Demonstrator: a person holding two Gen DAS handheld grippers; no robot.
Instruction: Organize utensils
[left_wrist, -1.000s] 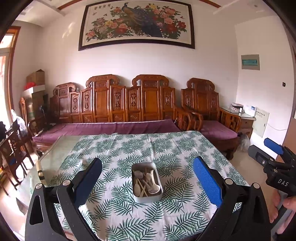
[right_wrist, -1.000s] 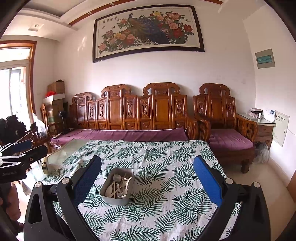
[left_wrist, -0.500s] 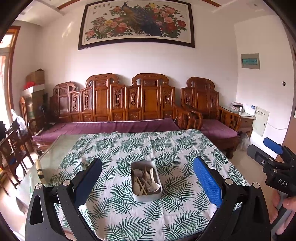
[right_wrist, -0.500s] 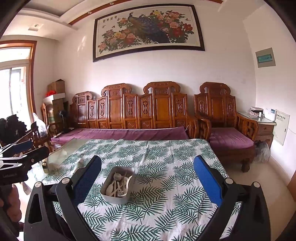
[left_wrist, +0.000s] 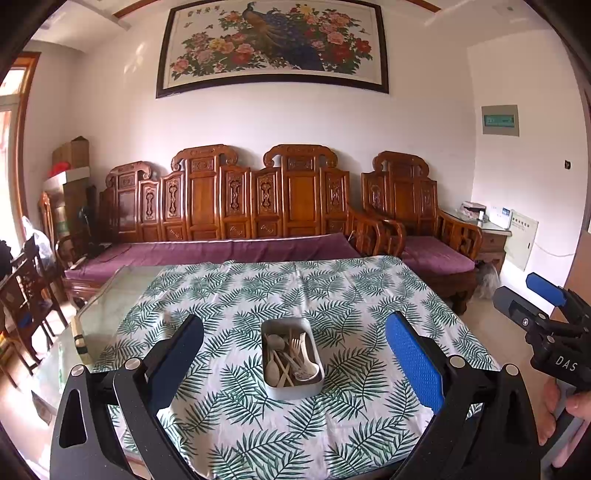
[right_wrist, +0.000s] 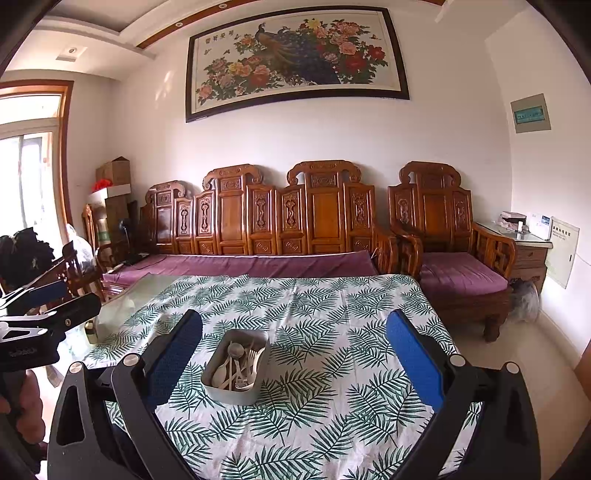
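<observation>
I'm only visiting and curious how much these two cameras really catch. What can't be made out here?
- Utensils in the metal tray: heaped and small in both views, so no exact count.
- Tablecloth, near edge: hidden behind the open left hand-held gripper in the left view, and the open right hand-held gripper in the right view.
- Hand in the left view: cut off by the frame edge.

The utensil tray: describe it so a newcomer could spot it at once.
Find the table under the leaf-print tablecloth before the carved wooden sofa. Near its middle sits the grey metal tray, rectangular, holding pale spoons and forks. Nothing else stands on the cloth.
</observation>
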